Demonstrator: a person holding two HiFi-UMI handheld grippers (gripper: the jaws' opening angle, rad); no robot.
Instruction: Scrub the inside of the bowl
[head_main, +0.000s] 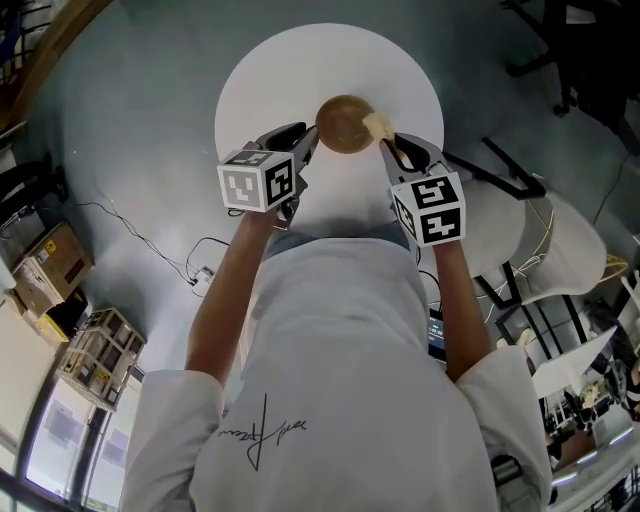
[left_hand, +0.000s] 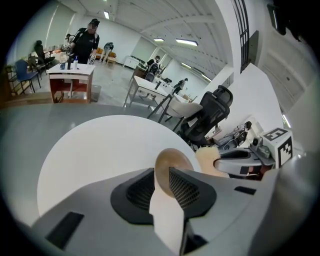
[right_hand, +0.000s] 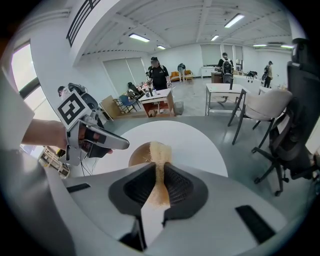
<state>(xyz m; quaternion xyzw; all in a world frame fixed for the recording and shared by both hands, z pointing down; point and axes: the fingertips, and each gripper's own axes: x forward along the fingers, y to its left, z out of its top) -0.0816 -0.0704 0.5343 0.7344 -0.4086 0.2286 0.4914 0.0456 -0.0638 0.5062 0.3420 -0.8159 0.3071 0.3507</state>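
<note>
The brown wooden bowl (head_main: 345, 124) sits near the middle of the round white counter (head_main: 300, 70). The left tool (head_main: 306, 140) is at the bowl's left side, clenched on its rim, which runs edge-on between the two jaws in the left gripper view. At the bowl's right side the right tool (head_main: 388, 146) is clamped on a tan scrub pad (head_main: 377, 126), whose far end reaches over the bowl's right edge. Further right of the bowl, off the counter, stands a white chair (head_main: 560, 240). Cardboard boxes (head_main: 50, 265) lie on the floor well to the bowl's left.
</note>
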